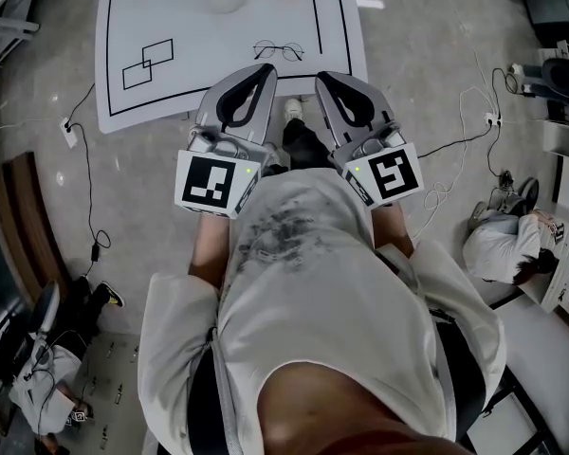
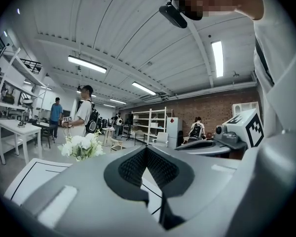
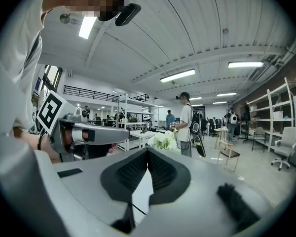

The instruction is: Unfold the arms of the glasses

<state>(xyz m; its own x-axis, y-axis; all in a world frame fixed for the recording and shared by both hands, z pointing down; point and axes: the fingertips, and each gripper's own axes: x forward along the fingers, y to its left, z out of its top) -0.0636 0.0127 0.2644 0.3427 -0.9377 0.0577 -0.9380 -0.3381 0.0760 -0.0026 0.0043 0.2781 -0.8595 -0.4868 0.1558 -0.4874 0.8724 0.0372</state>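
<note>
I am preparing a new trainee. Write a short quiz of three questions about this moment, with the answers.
1. True or false: the left gripper and the right gripper both have their jaws shut, with nothing between them.
2. How many grippers touch the glasses? A) none B) one C) both
3. Fill in: the glasses lie on the white ____.
Key: 1 true; 2 A; 3 table.
</note>
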